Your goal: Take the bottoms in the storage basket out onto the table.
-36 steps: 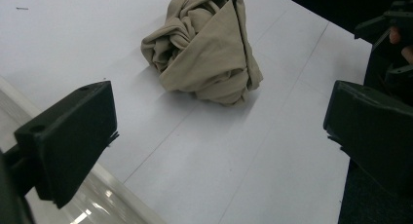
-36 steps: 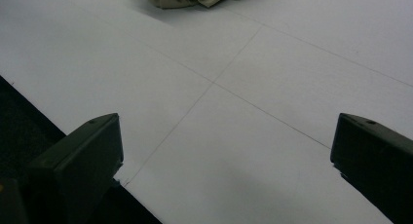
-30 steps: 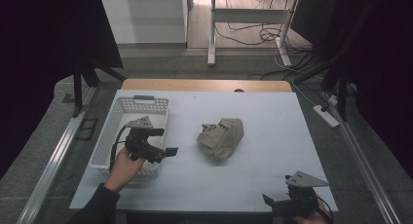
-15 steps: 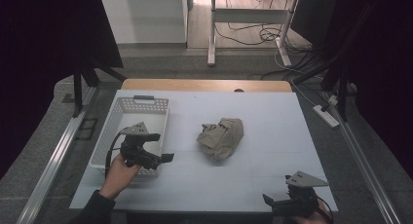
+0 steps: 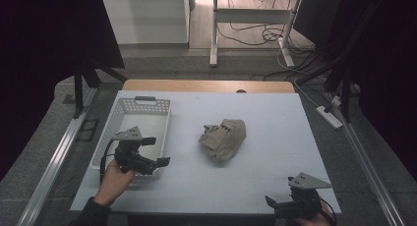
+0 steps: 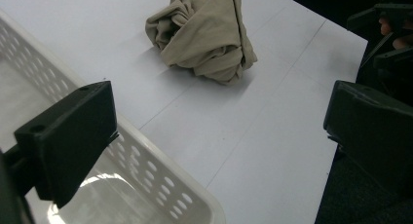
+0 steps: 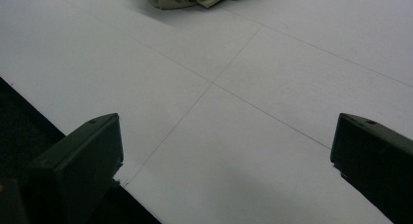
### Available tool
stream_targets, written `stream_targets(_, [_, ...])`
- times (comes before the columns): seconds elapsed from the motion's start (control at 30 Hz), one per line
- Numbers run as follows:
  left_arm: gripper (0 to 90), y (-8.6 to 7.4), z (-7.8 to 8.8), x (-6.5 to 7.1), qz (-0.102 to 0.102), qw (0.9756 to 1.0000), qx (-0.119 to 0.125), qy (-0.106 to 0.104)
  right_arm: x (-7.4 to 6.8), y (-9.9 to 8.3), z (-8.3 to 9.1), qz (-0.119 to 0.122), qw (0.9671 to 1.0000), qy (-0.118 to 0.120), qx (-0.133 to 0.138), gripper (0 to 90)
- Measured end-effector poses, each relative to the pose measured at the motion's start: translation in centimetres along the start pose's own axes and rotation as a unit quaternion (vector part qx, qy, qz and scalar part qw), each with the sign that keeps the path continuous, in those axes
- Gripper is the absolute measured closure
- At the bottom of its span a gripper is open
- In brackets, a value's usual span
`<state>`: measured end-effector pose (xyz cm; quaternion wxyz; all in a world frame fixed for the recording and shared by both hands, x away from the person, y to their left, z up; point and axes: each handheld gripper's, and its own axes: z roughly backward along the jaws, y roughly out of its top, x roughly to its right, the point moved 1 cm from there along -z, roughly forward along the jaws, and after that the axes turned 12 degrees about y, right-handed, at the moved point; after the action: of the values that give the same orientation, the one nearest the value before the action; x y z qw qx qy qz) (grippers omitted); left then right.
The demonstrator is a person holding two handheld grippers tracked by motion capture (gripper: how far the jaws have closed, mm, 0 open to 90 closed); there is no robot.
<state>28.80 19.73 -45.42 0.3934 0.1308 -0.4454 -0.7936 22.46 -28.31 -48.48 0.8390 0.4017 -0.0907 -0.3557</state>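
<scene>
Hovering over white basket (image 5: 129,119) near corner: left claw (image 5: 156,151), spread, empty. Crumpled beige cloth (image 5: 223,137) mid-worktop (image 5: 275,118), well apart, right of it. Right claw (image 5: 281,202) spread at near edge.

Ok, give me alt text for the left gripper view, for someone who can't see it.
A crumpled beige cloth lies on a white table, ahead of the left gripper, whose two black jaws stand wide apart and hold nothing. A white perforated basket sits at lower left, its rim under the left jaw.
</scene>
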Motion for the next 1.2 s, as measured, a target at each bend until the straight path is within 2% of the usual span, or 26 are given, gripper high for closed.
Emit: stream_targets(1.2, [0.0,-4.0,2.9,0.1,0.024,0.9994,-0.002,0.023,0.0,0.0,-0.1,0.002,1.0,-0.001,-0.004,0.0])
